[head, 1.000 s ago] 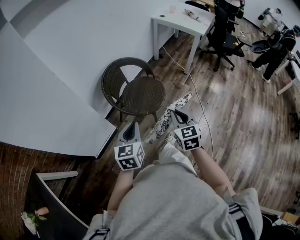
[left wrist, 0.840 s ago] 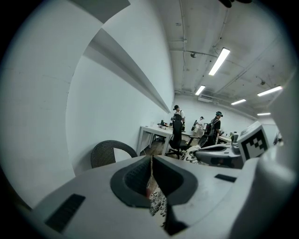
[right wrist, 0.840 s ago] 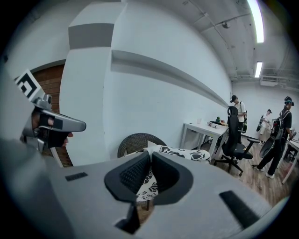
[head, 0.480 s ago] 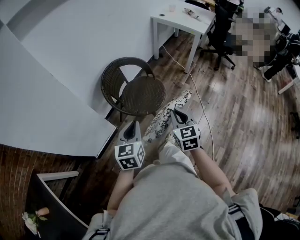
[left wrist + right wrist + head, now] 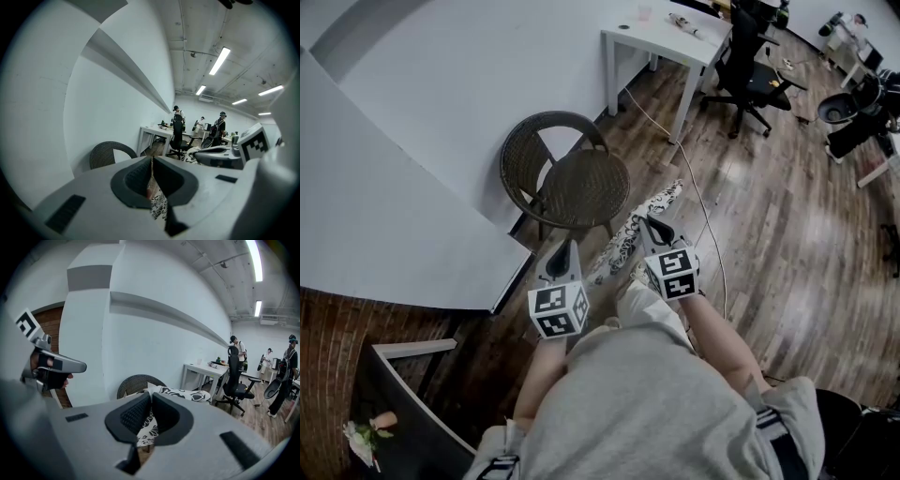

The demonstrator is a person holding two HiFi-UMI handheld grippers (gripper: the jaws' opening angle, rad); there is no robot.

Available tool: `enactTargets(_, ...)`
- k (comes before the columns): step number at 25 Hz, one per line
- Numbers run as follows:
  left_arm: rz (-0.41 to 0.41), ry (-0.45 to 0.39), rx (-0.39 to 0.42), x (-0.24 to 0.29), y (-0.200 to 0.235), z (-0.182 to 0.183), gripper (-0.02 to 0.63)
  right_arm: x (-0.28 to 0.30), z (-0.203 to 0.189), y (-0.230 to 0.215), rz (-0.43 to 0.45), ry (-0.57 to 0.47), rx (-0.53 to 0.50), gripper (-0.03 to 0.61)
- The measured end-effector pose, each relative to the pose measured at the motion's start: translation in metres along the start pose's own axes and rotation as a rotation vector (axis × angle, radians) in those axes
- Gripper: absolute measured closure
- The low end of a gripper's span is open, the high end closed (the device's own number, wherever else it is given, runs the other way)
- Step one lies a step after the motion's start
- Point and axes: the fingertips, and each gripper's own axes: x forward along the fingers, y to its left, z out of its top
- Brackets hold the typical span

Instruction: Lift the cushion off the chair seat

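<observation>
1. Cushion (image 5: 623, 244) in a black-and-white print is hanging in the air, off the seat, stretching out between the two grippers.
2. It is hovering over the wood floor (image 5: 769, 234), just beside the front of the wicker chair (image 5: 581, 183), whose woven seat is lying bare.
3. The right gripper (image 5: 150, 413) is pinching the cushion's near edge; its pads are pressing on the cloth, which is spreading out past them toward the chair.
4. The left gripper (image 5: 151, 176) is gripping the cushion's other end; its pads are closing to a thin slit on an edge of the fabric, with printed cloth showing just under them.
5. Both grippers are pointing slightly downward, side by side, in front of the person's grey top (image 5: 647, 403).
6. The chair is standing against the white wall (image 5: 441, 94).
7. Farther along that wall a white table (image 5: 670, 37) is standing, with a black office chair (image 5: 745, 70) just beside it.
8. A cable (image 5: 698, 202) is trailing across the floor from the table toward the person.
</observation>
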Motion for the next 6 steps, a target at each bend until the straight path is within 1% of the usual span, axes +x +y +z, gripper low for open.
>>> enactTargets(6,0.001,0.000,0.000,-0.0005,-0.0055,-0.0007,0.600,-0.0041,-0.0002,-0.0046,-0.001,-0.003,0.003,0.557)
